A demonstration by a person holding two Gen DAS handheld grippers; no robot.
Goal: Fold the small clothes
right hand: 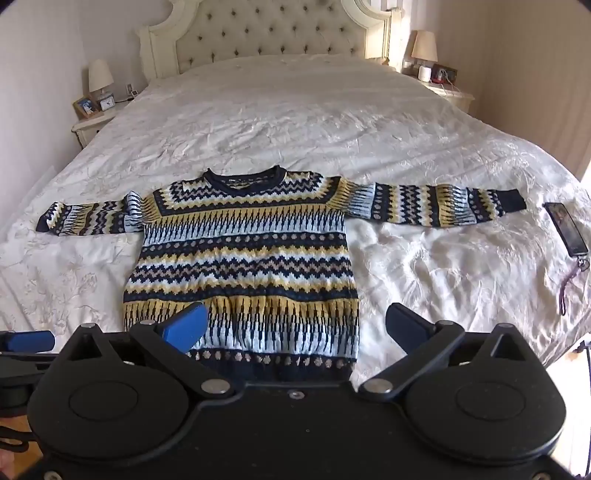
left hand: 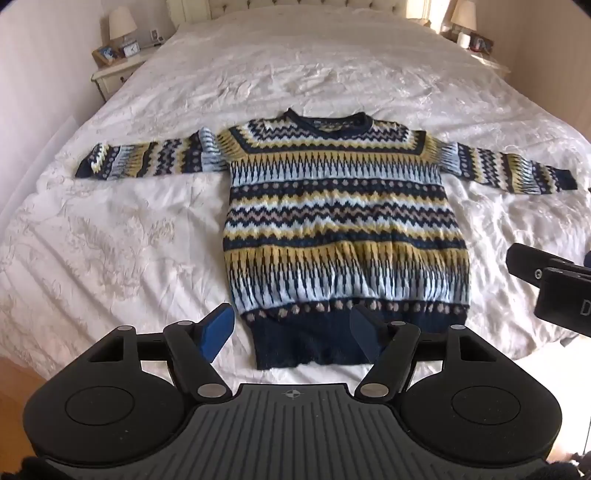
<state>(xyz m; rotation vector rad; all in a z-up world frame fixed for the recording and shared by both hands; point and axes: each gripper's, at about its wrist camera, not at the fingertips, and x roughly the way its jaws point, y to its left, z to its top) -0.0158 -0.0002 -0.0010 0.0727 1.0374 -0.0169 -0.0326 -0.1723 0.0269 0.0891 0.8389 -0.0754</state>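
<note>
A small knitted sweater (left hand: 340, 221) with navy, yellow, light blue and white patterns lies flat on the bed, front up, both sleeves spread sideways, neck away from me. It also shows in the right wrist view (right hand: 243, 266). My left gripper (left hand: 291, 336) is open and empty, above the navy hem, its blue fingers (left hand: 218, 332) on either side of the hem's left part. My right gripper (right hand: 295, 328) is open and empty, above the sweater's lower right part. Part of the right gripper's body (left hand: 554, 288) shows at the left view's right edge.
The bed (right hand: 295, 110) has a white wrinkled cover and a tufted headboard (right hand: 266, 33). Nightstands with lamps stand on both sides (right hand: 92, 114) (right hand: 436, 81). A phone (right hand: 565, 229) with a strap lies on the bed beyond the right sleeve.
</note>
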